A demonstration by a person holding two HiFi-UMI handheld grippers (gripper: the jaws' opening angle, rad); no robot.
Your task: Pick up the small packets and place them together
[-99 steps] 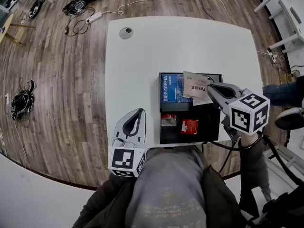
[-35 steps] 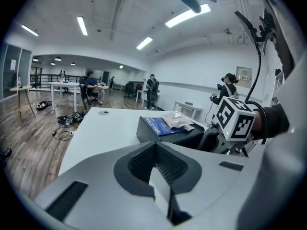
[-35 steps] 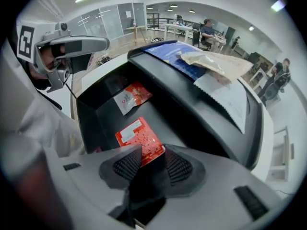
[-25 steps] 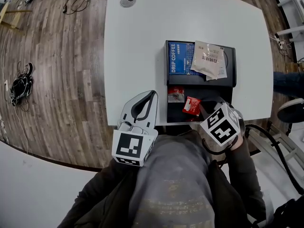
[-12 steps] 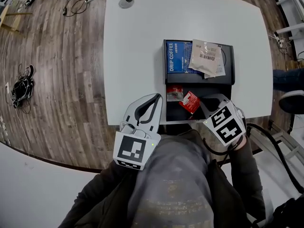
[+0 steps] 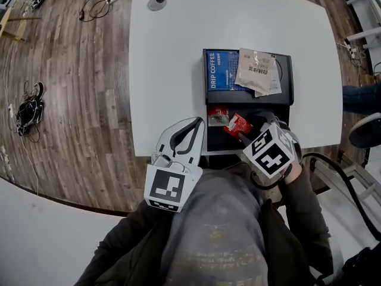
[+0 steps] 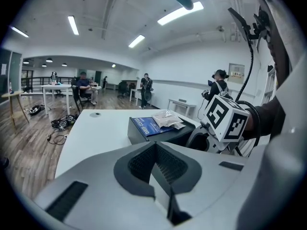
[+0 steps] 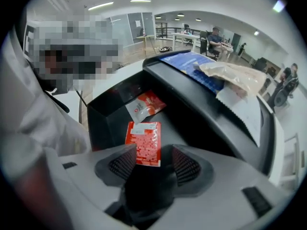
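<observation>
Jaws of the right gripper (image 8: 152, 153) stand wide apart, and they have just been opening. Between them we see a red packet (image 8: 144, 143), upright on its lower edge. Its left side lies close against the left pad and a clear gap separates it from the right pad, so nothing is pressing on it. The gripper points steeply down into the near compartment of a black tray (image 8: 103, 121), and the packet rests on that compartment's floor. Just beyond it a second red packet (image 8: 144, 105) lies flat in the same compartment (its white end is turned toward the left wall); we cannot tell whether the two touch.

In the tray's far compartment we find a blue box (image 6: 218, 70) with a beige packet (image 6: 255, 71) lying across its right part, well apart from the two red ones.

The left gripper (image 7: 156, 150) has its jaws closed together with nothing between them. From the head view we see it over the near edge of the white table (image 6: 172, 52), just left of the tray and touching none of the packets
</observation>
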